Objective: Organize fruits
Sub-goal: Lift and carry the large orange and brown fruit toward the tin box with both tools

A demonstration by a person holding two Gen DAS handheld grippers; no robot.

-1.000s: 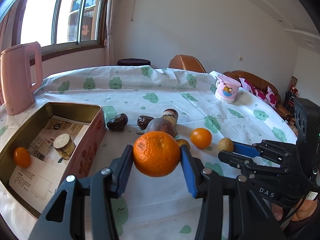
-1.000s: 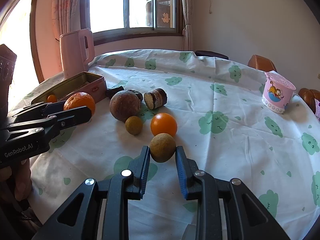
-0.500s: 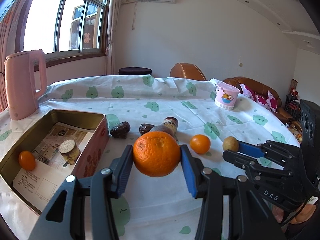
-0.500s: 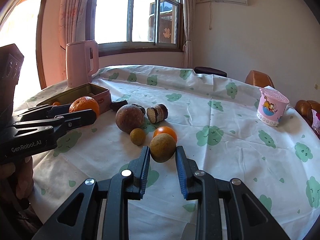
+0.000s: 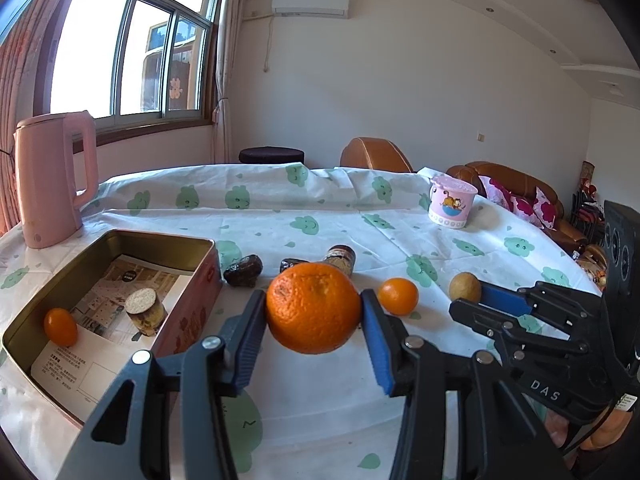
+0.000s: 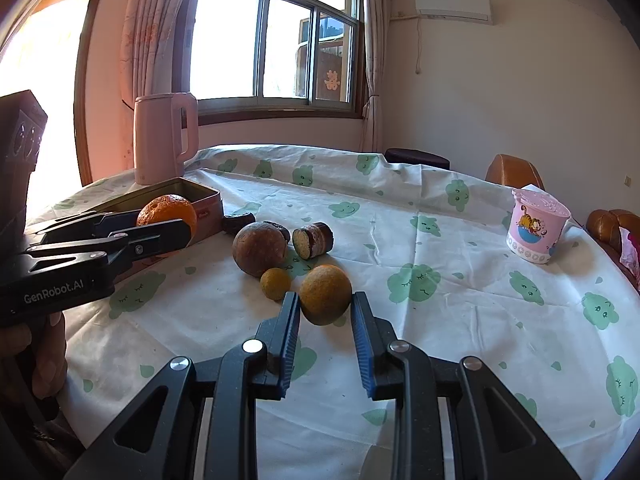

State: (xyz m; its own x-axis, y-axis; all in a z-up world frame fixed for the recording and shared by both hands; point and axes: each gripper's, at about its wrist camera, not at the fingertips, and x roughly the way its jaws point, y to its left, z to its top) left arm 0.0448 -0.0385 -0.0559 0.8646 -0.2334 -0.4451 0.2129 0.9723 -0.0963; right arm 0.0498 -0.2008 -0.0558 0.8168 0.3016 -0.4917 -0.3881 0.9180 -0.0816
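My left gripper is shut on a large orange, held above the tablecloth just right of the open tin box. In the right wrist view that orange shows in the left gripper, beside the tin. My right gripper is shut on a round yellow-brown fruit, also seen in the left wrist view as the fruit at the right gripper's tips. A small orange and a cylindrical snack lie in the tin.
On the cloth lie a tangerine, a big brown fruit, a small yellowish fruit, a cut roll and dark dates. A pink kettle stands behind the tin, a pink cup far right.
Both grippers have tipped upward a little, each keeping its fruit. In the right wrist view the held fruit now covers the tangerine behind it.
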